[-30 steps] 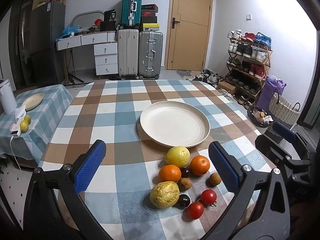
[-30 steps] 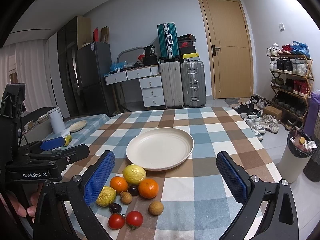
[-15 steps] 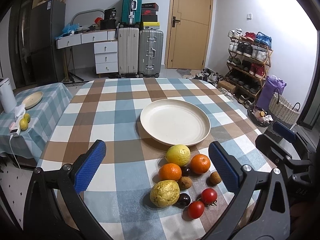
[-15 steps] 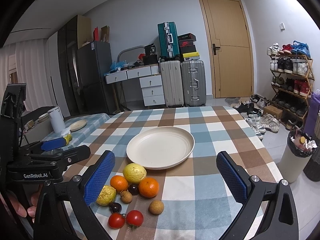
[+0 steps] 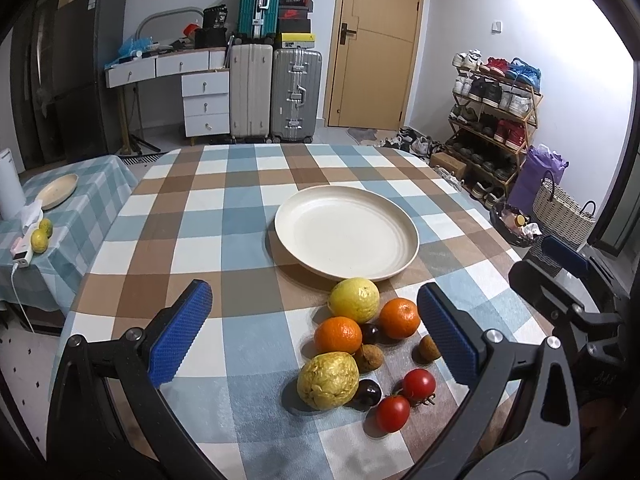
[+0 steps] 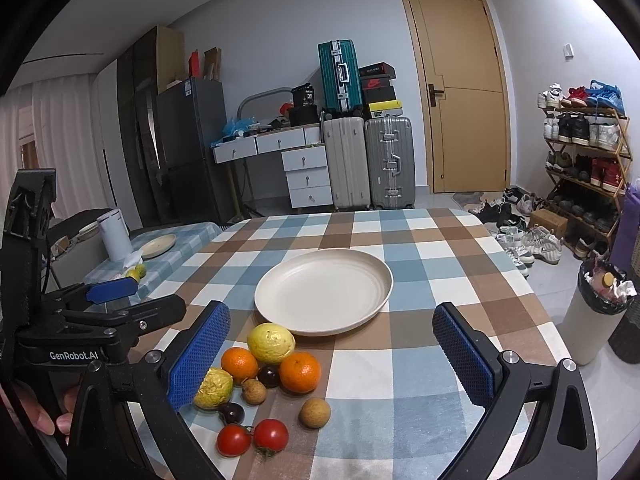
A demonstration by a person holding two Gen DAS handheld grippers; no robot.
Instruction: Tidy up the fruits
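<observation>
Almost nothing has changed over the last second: both views show the same scene, so the task looks to be at its very start, with no fruit picked yet. The left gripper (image 5: 314, 332) hangs above the near part of the checked tablecloth (image 5: 200, 216) with its jaws spread wide and nothing between them, and the right gripper (image 6: 332, 350) is held the same way, wide apart and empty. The fruit lies in a loose cluster on the cloth just in front of the cream plate (image 5: 384, 204), which holds nothing: a smooth yellow fruit (image 5: 353, 299) closest to the rim, two oranges (image 5: 337, 335) (image 5: 399, 318), a wrinkled yellow fruit (image 5: 328, 380), two tomatoes (image 5: 418, 385) (image 5: 392, 413), and several small brown and dark ones tucked among them (too small to name with confidence). The pieces touch or nearly touch, so a first grab probably suits an outer one, such as a tomato or the wrinkled yellow fruit, to avoid knocking its neighbours rolling.
</observation>
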